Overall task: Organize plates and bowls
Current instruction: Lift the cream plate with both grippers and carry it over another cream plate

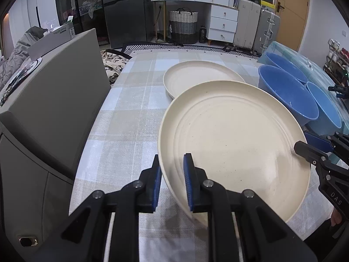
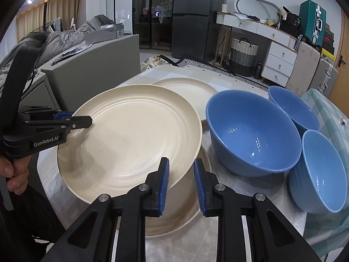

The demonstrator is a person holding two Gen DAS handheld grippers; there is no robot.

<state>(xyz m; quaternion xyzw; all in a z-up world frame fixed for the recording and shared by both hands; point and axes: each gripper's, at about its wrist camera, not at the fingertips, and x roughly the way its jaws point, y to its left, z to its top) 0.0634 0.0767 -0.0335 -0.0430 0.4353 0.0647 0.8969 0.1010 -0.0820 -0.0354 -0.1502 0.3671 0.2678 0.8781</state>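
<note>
A large cream plate hangs tilted above the table, held by both grippers. My left gripper is shut on its near-left rim, and in the right wrist view the left gripper clamps the plate's left edge. My right gripper is shut on the near-right rim, and the left wrist view shows that right gripper at the plate's right edge. A second cream plate lies on the table beneath it. A third cream plate lies farther back. Three blue bowls stand at the right.
The table wears a checked cloth. A grey cabinet stands close along the table's left side. A clear plastic cover lies behind the bowls at the right edge. A person's hand holds the left gripper's handle.
</note>
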